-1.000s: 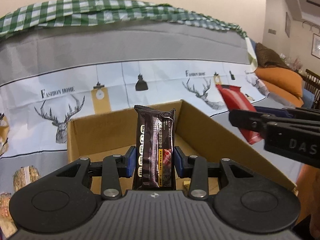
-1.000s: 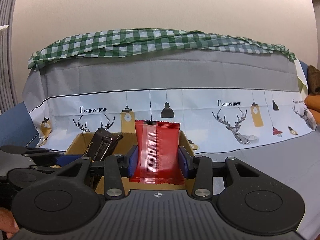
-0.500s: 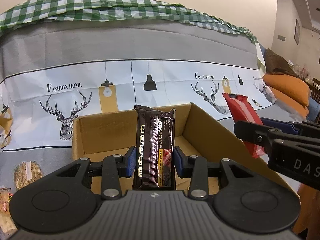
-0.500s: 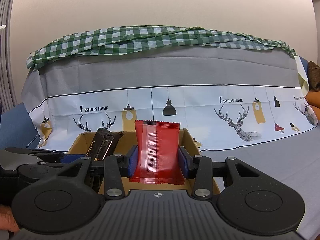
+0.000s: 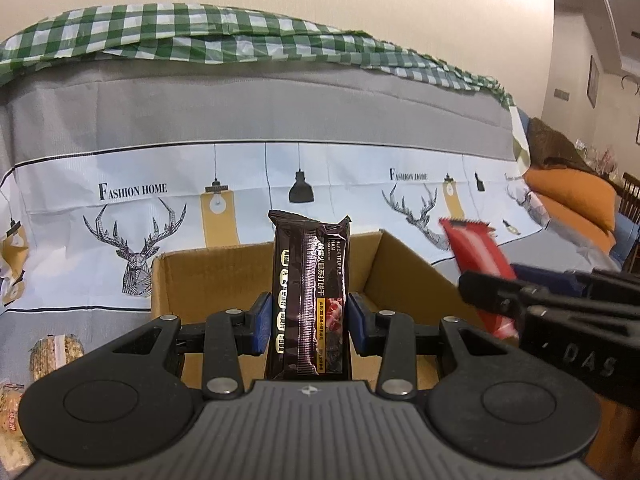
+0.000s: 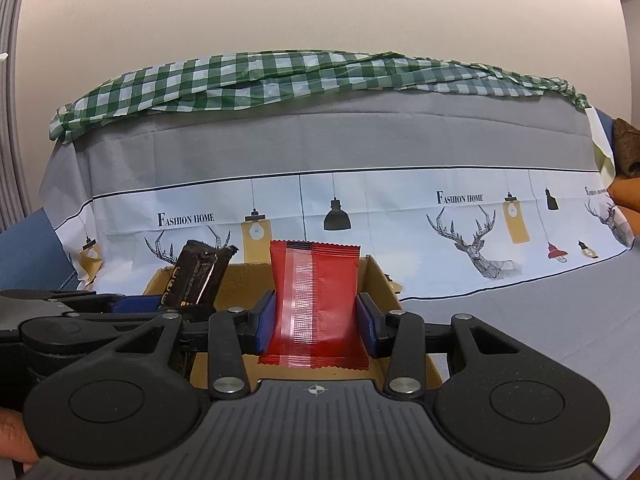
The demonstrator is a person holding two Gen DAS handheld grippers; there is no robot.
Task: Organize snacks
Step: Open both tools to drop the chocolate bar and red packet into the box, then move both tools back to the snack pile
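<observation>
My left gripper point(image 5: 309, 322) is shut on a dark brown snack bar point(image 5: 310, 280), held upright over the open cardboard box point(image 5: 208, 280). My right gripper point(image 6: 316, 322) is shut on a red snack packet point(image 6: 314, 300), held upright over the same box point(image 6: 380, 280). In the left wrist view the red packet point(image 5: 478, 264) and the right gripper's black body show at the right, above the box's right wall. In the right wrist view the dark bar point(image 6: 198, 276) and the left gripper show at the left. The box's floor is mostly hidden.
The box stands on a grey cloth in front of a backdrop printed with deer and lamps. Beige snack packets point(image 5: 56, 354) lie on the cloth left of the box. Orange cushions point(image 5: 572, 200) are at the far right.
Both grippers keep their snacks over the box. The left wrist view has tilted up slightly, and the red packet and right gripper sit a little lower and further right in it.
</observation>
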